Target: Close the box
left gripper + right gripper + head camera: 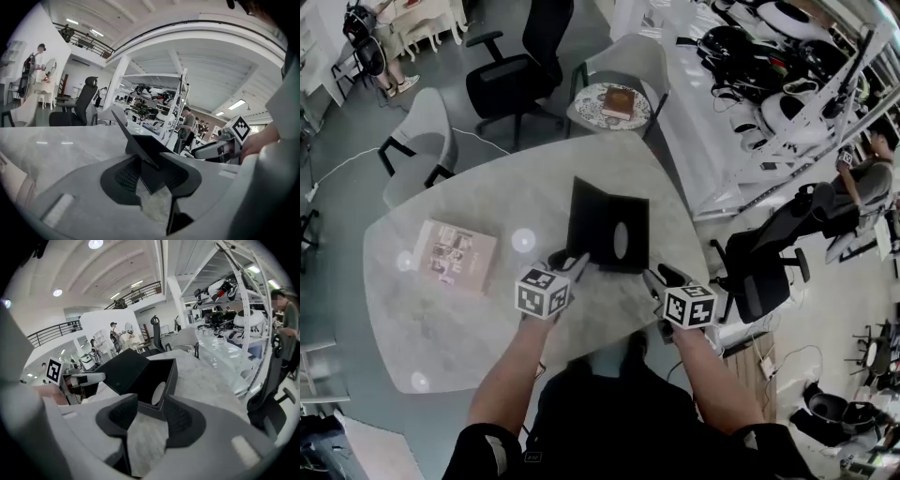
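Head view: the black box sits open mid-table, its lid raised on the left. The left gripper is at the lid's near corner and the right gripper is just short of the box.

Left gripper view: the left gripper has its fingers apart, the lid corner between them, not visibly pinched.

Right gripper view: the right gripper is spread and empty before the box.

The box looks stiff, light and likely to slide; push the lid by its free edge, steadying the body
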`<state>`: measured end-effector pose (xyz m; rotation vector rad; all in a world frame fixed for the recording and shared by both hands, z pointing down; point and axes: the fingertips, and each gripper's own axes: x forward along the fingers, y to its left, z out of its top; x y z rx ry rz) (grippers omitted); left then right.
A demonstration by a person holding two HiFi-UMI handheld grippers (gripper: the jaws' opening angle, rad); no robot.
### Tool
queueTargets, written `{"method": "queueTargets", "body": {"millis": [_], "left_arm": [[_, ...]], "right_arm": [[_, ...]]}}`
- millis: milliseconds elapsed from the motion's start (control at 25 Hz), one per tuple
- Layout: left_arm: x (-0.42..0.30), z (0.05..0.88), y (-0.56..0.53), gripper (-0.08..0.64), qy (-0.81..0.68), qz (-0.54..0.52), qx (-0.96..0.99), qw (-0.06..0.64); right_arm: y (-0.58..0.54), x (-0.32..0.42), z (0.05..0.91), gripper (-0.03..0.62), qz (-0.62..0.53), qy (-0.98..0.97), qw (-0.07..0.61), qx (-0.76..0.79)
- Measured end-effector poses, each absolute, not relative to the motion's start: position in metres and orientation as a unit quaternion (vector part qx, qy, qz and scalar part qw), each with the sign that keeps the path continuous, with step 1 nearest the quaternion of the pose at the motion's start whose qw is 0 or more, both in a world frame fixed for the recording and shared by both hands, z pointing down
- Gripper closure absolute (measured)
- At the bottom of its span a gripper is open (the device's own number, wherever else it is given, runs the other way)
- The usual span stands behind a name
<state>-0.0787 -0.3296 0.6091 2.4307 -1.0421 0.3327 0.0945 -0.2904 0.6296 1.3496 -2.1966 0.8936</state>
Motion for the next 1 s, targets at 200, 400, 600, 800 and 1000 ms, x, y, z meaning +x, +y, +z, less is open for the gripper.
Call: {"method": "queueTargets", "body": {"millis": [200,400,600,800,1000], "left_arm": [[-0.063,0.6,-0.329,0.446,-0.433,0.143,0.863,0.217],[-0.037,0.586,-0.326,0.469,-0.457,0.166,0.851,0.198],[-0.012,0.58,-0.325,0.48,-0.465,0.189,0.846,0.182],[0.006,0.582,-0.325,0.48,-0.474,0.22,0.837,0.16],[0.03,0.585,-0.327,0.465,-0.469,0.281,0.831,0.105]], "right_arm": [[-0.293,0.121,0.621,0.419,0.32,-0.804,0.19,0.464],[-0.303,0.145,0.607,0.419,0.318,-0.818,0.172,0.448],[-0.314,0.163,0.592,0.419,0.316,-0.826,0.152,0.441],[-0.316,0.171,0.588,0.419,0.314,-0.836,0.145,0.425],[-0.317,0.184,0.588,0.419,0.315,-0.842,0.148,0.412]]}}
